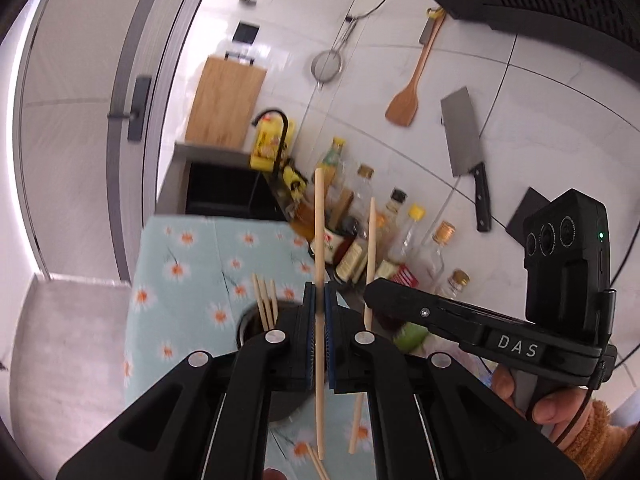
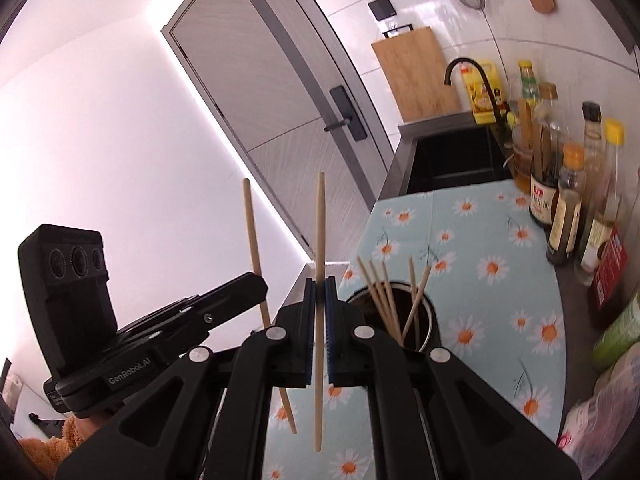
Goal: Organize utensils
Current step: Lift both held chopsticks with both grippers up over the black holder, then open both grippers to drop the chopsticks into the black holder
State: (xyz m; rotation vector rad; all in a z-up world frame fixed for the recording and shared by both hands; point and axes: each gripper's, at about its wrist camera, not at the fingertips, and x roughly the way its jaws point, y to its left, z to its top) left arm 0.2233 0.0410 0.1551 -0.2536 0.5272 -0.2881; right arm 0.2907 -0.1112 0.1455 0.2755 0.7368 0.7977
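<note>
Bright, even light. Glare blows out the left side of both views; fisheye edges bend and darken, and close foreground parts blur softly.

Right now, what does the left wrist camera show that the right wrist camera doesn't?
Only the left wrist view shows the cleaver on the wall and loose chopsticks lying on the cloth. Only the right wrist view shows the door handle clearly. Both show each gripper shut on one chopstick, and the chopstick holder.
</note>
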